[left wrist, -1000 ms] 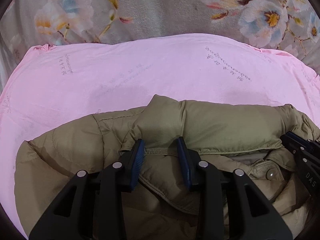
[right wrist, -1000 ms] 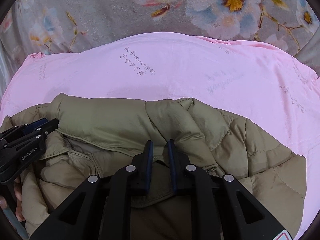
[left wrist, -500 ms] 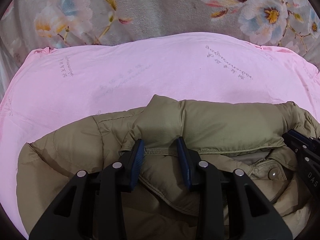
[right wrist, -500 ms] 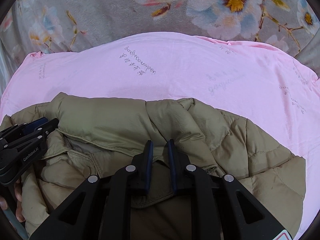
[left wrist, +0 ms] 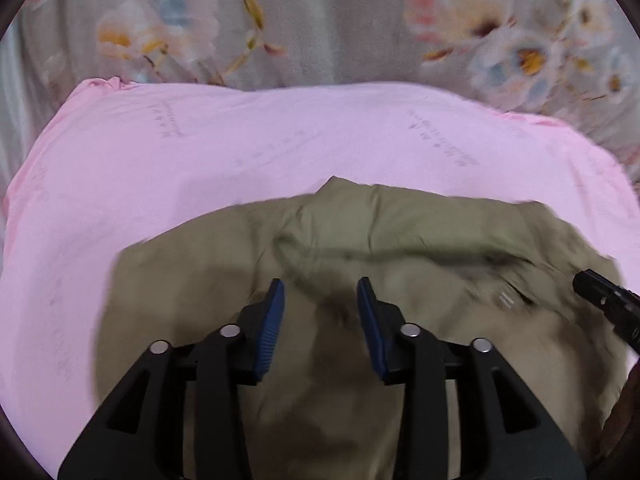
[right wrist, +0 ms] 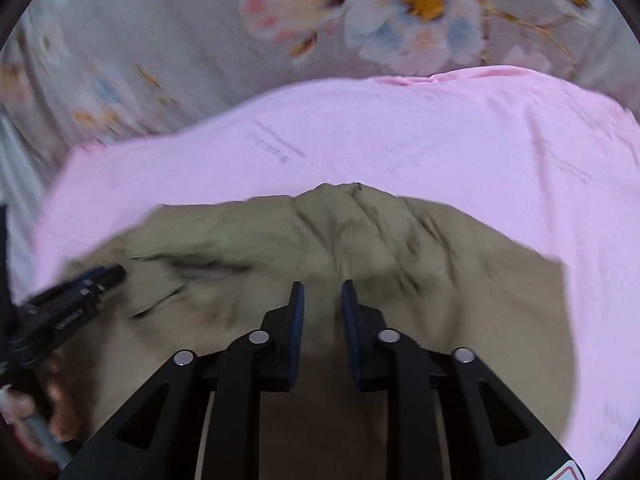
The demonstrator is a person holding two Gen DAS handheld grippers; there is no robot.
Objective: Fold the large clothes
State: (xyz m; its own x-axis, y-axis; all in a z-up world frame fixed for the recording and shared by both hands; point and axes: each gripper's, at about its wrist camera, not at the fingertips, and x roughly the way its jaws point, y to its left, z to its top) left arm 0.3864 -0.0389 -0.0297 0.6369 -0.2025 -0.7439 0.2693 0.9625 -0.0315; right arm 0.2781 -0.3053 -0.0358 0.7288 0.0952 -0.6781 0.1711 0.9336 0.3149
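- Lying bunched on a pink sheet (left wrist: 240, 152), the olive padded jacket (left wrist: 400, 240) fills the near foreground of both blurred views.
- Left gripper (left wrist: 320, 304): jaws opening, apart above the jacket, apparently clear of the fabric.
- Right gripper (right wrist: 322, 304): jaws opening, narrow gap, nothing clamped.
- Floral blanket (right wrist: 160, 40) beyond the sheet.
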